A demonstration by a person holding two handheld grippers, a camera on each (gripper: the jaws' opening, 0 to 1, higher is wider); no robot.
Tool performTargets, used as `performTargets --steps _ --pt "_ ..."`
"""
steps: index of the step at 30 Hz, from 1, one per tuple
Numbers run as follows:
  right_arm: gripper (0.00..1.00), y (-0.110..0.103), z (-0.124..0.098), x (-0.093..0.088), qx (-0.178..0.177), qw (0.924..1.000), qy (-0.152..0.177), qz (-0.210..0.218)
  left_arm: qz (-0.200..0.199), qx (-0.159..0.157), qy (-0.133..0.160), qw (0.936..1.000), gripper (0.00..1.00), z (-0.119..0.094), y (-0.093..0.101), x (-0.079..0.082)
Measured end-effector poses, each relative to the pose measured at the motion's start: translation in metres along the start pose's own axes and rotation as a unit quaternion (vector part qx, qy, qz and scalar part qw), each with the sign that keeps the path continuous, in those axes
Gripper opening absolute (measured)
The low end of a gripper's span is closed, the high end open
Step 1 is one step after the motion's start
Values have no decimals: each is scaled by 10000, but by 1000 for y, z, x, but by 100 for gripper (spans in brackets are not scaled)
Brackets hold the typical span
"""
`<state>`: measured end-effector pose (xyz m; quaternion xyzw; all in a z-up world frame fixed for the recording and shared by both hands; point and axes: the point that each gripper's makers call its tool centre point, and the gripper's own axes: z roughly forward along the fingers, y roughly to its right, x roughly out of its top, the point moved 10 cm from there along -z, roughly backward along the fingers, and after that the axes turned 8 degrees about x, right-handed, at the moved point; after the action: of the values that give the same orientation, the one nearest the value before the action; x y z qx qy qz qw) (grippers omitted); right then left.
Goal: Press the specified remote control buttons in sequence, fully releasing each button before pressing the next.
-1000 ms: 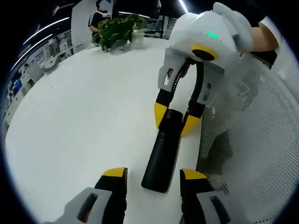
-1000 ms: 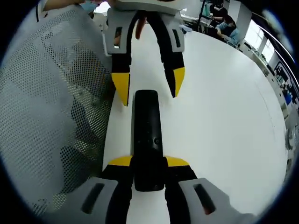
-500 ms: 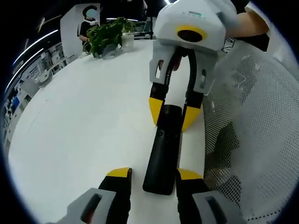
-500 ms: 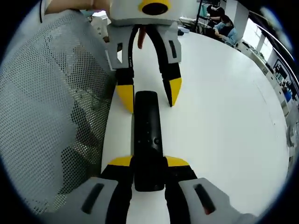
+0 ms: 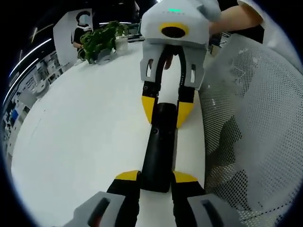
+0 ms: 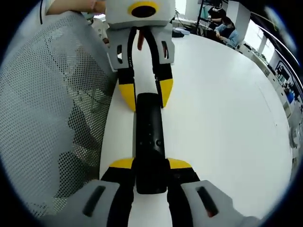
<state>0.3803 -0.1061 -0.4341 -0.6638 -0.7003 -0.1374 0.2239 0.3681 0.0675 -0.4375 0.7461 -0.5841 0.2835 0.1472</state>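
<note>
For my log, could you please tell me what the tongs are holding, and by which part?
Both hold the long black plastic remote control: the right tongs clamp one end, the left tongs the opposite end.

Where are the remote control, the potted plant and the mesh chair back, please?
remote control [image 6: 149, 137]: right gripper view, middle of its body.
potted plant [image 5: 99, 40]: left gripper view, its leaves.
mesh chair back [image 5: 251, 123]: left gripper view, its netting.

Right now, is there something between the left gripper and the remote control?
Nothing visible. In the left gripper view, the left gripper has its jaws on both sides of one end of the black remote control. The right gripper grips the opposite end on the white table.
</note>
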Motion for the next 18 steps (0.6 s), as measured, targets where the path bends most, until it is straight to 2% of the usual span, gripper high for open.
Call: performTargets --steps 4,8,18 --pt "25 -2 0 -1 -33 10000 9 -77 250 -38 -5 9997 24 -1 3 2" --pt "25 -3 -1 -2 -57 10000 33 -43 357 -88 -160 9992 23 1 3 6" --pt "25 -8 -2 -7 -42 9999 145 -59 308 -131 -216 9992 23 0 7 6"
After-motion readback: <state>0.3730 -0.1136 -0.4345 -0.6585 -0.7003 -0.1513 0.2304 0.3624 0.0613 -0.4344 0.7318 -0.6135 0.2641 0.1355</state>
